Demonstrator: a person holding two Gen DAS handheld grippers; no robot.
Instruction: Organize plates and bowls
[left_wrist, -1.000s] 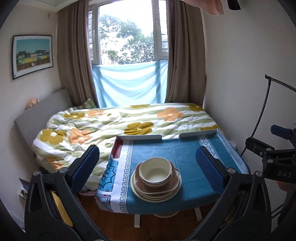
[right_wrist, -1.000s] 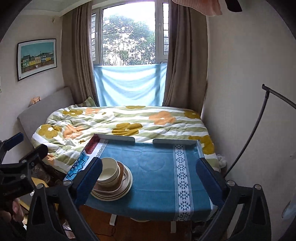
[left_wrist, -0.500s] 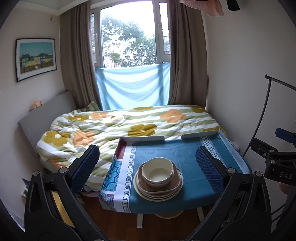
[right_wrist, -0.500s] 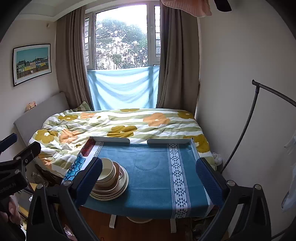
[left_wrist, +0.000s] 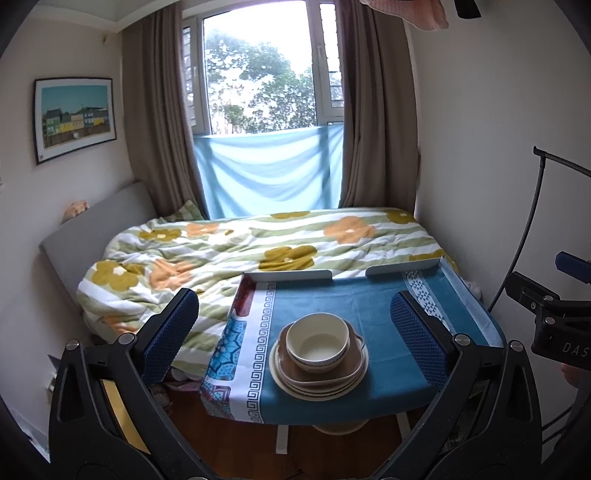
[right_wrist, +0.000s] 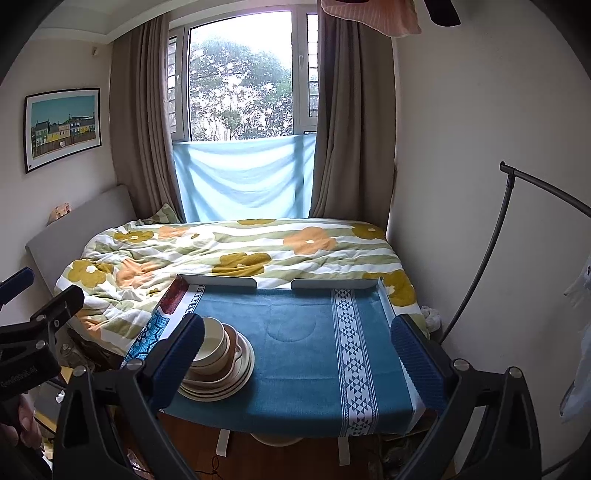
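Observation:
A cream bowl (left_wrist: 317, 339) sits on top of a stack of brown and cream plates (left_wrist: 319, 376) near the front left of a small table with a blue cloth (left_wrist: 373, 306). In the right wrist view the bowl (right_wrist: 211, 341) and plate stack (right_wrist: 225, 376) sit at the table's left, partly hidden by my finger. My left gripper (left_wrist: 294, 339) is open and empty, held back from the stack. My right gripper (right_wrist: 295, 354) is open and empty, facing the bare middle of the cloth (right_wrist: 295, 354).
A bed with a flowered quilt (left_wrist: 258, 247) lies behind the table, under a window with curtains. The table has raised white rims (left_wrist: 288, 275) at its far edge. A black curved stand (right_wrist: 491, 254) rises at the right wall. Wooden floor shows below.
Both grippers have shifted slightly and tilted up; the table and stack now sit a little lower in both views. Nothing was grasped or moved.

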